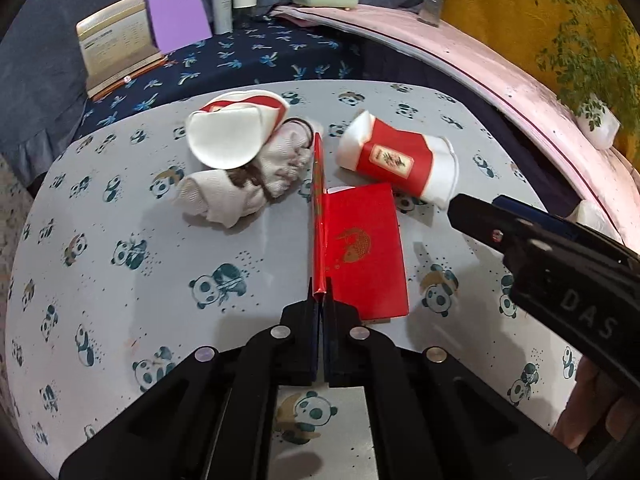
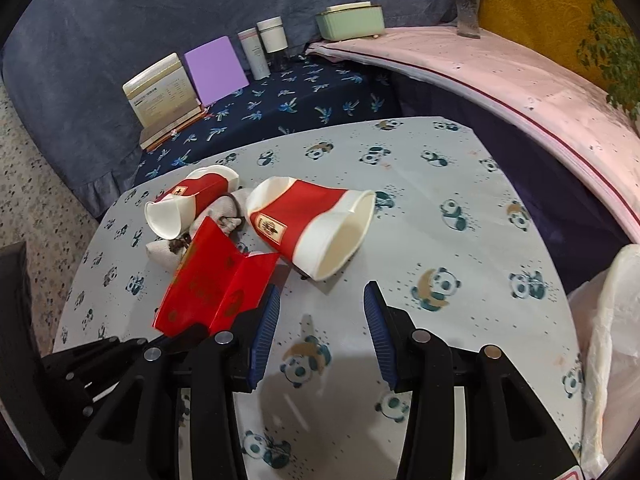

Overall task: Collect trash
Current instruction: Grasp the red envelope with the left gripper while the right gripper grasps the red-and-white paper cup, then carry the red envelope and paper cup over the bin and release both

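The desk (image 1: 120, 208) has a panda-print cover. On it at 1 o'clock of the left tool (image 1: 321, 300) lies a crushed red-and-white paper cup (image 1: 396, 160). That left tool is clamped tight on the folded edge of a red envelope (image 1: 366, 252) with gold print. The right tool (image 2: 320, 304) hangs half open, gripping nothing, cup just beyond at 12.

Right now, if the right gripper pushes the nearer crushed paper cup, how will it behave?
The paper cup lies on its side, dented, so it probably skids or rolls unevenly. It looks thin and light, likely crumpling further under the right gripper, whose jaws stand open.
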Demonstrator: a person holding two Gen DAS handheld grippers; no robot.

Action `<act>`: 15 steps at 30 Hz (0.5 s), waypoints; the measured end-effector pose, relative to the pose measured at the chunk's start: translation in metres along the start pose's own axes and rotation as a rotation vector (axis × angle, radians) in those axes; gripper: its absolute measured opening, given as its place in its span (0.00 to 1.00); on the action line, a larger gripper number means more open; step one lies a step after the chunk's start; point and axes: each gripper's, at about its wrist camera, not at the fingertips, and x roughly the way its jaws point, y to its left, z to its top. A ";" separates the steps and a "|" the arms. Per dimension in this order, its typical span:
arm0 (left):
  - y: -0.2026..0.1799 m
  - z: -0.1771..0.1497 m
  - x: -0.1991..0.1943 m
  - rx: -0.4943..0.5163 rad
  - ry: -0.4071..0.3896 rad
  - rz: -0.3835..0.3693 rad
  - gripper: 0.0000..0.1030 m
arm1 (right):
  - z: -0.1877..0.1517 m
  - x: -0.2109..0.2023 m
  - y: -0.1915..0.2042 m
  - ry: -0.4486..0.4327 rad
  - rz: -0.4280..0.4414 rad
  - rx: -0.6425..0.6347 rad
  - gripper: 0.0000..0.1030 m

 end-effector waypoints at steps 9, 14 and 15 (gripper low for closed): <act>0.015 0.001 0.000 -0.078 0.030 0.016 0.01 | 0.010 0.031 0.011 0.037 0.021 -0.033 0.39; 0.015 0.001 0.000 -0.086 0.031 0.012 0.01 | 0.013 0.040 0.014 0.054 0.065 -0.026 0.15; 0.016 0.001 0.000 -0.089 0.031 0.011 0.00 | 0.012 0.041 0.015 0.055 0.073 -0.026 0.12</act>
